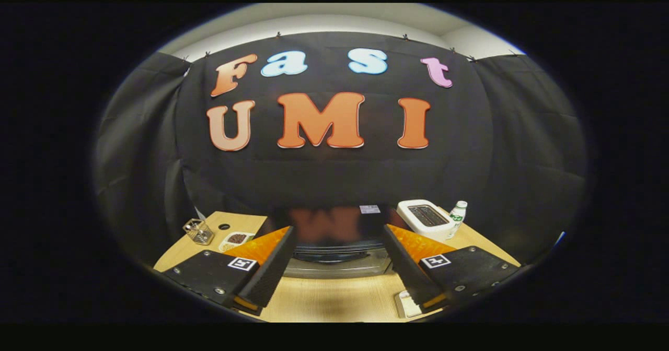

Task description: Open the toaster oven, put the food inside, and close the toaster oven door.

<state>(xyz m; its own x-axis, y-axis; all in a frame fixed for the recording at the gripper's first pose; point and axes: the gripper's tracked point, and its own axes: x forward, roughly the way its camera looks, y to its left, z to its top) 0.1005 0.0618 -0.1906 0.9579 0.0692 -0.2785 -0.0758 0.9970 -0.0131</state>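
Fingers spread wide on my gripper point(337, 267), nothing pinched between them, bare table point(334, 299) right under the tips. Just ahead, framed between the fingers, sits the oven point(337, 249); I'm looking down on its dark glossy top and the front edge, and the door looks shut to me, though the handle is hard to make out. Off beyond the left finger, a dish point(235, 240) with something brown in it, the food, I reckon, and a wire holder point(198, 231) further out. Beyond the right finger, a white toaster point(426, 218) with a bottle point(458, 214) just beside it. So by my read nothing is done yet: opening, loading, closing all remain.
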